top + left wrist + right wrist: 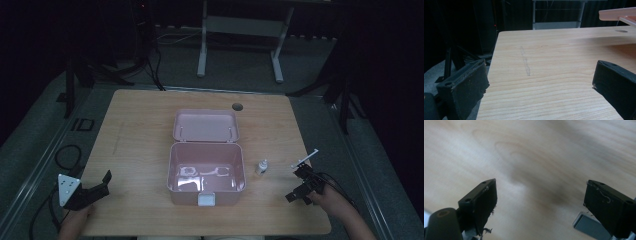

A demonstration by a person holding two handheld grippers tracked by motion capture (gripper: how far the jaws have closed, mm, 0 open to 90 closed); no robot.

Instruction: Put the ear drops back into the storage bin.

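- A light wooden table with rounded corners is standing on a grey floor; a round cable hole is showing near its far edge.
- A pink box is sitting at the table's middle, its hinged lid lying open toward the far side and a white latch facing the near edge.
- A small white bottle is standing upright just right of the box, apart from it.
- A faint grey scuff is marking the left part of the tabletop.
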